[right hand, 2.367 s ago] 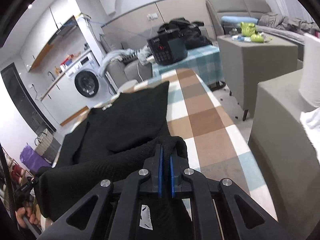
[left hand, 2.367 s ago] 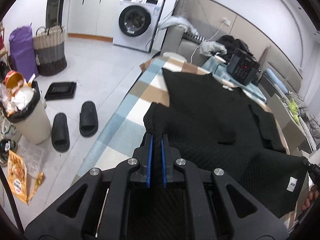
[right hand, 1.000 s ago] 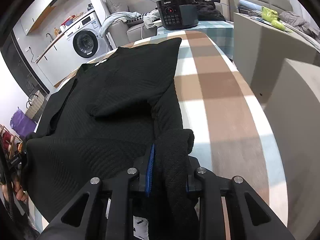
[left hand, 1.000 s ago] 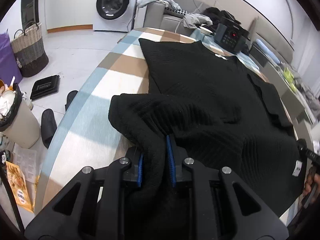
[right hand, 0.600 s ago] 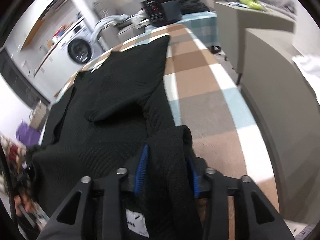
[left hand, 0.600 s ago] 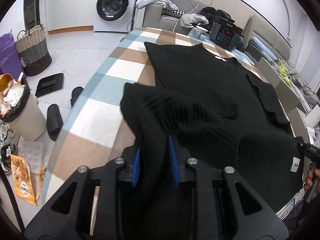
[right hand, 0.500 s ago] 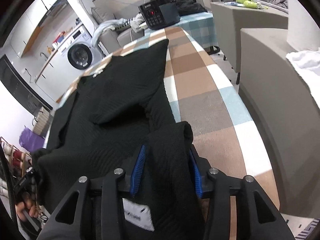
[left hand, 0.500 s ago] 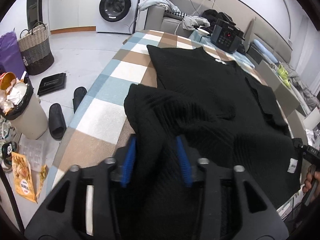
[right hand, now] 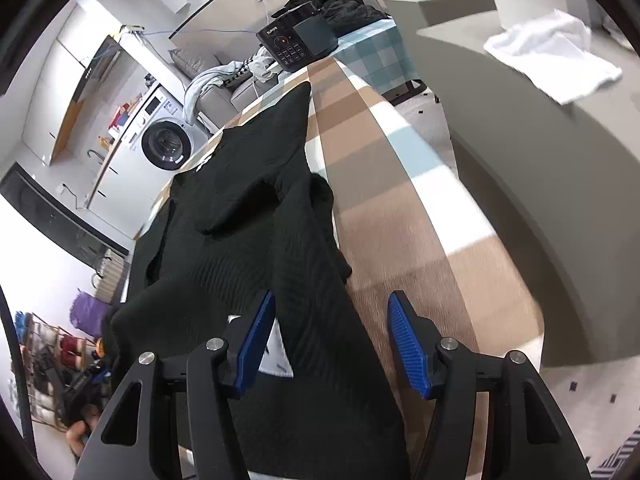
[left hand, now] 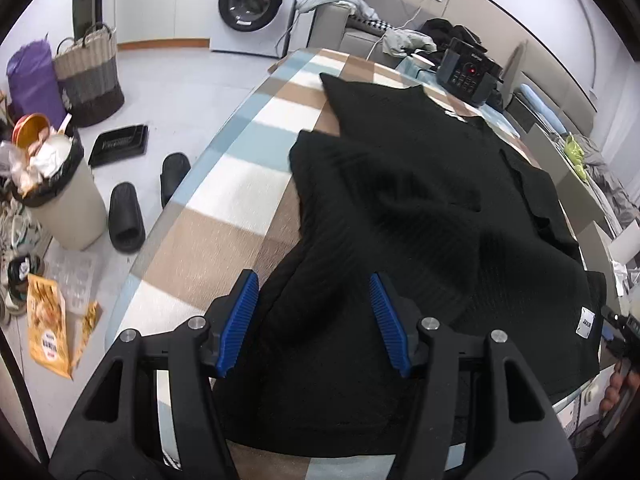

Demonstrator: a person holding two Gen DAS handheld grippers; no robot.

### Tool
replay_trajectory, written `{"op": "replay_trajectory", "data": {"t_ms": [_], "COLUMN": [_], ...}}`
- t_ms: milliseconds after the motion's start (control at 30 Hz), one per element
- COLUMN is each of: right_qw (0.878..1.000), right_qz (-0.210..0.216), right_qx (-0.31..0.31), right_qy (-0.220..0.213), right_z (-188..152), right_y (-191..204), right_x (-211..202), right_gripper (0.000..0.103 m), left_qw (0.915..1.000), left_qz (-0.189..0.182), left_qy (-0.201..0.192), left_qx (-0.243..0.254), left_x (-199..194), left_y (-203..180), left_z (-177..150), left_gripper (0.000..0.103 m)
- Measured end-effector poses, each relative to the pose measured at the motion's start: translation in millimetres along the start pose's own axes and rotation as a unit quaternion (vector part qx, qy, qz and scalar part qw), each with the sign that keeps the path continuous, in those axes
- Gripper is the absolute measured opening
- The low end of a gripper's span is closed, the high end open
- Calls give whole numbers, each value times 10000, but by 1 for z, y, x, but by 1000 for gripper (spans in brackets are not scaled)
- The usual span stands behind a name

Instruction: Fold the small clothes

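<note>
Checked cloth covers the long table (left hand: 224,236), and the black sweater (left hand: 420,200) lies spread on it, its near hem drooping over the table edge. Both the left gripper (left hand: 314,316) and right gripper (right hand: 334,338) are opening, fabric lying loose between unpressing pads, so each should back straight off without dragging the laid hem. Only the left view shows the floor bin (left hand: 60,196); only the right shows a white towel (right hand: 556,56).

Both the left gripper (left hand: 314,320) and right gripper (right hand: 334,344) point steeply downward, jaws opening, pads pressing nothing.
</note>
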State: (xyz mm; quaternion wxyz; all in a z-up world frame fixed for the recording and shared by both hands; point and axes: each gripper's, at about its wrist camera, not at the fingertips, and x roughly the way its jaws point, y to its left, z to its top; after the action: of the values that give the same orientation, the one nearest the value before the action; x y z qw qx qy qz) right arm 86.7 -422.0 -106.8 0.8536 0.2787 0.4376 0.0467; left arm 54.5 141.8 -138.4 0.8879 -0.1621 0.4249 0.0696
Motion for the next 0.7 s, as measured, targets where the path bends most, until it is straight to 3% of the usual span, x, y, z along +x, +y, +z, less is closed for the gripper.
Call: {"op": "replay_trajectory", "data": {"t_ms": [433,533,700], "right_qw": [9998,9998,9998], "right_qz": [-138,-156,-116], "right_qx": [-161,-108,-178], "right_qy": [-50,-48,-7], "right_z": [-11,-11,-6], "right_y": [6,4,11], "right_x": [-7,-7,-1], "right_gripper": [60,60,60], "left_qw": [9996,9995,9996], "left_qz": [266,270,281], "left_qy": [52,70,77], "left_qx": [-53,-121,-33], "left_x": [23,23,25], "left_y": [4,8,10], "left_z": [13,18,20], "left_gripper": [55,64,66]}}
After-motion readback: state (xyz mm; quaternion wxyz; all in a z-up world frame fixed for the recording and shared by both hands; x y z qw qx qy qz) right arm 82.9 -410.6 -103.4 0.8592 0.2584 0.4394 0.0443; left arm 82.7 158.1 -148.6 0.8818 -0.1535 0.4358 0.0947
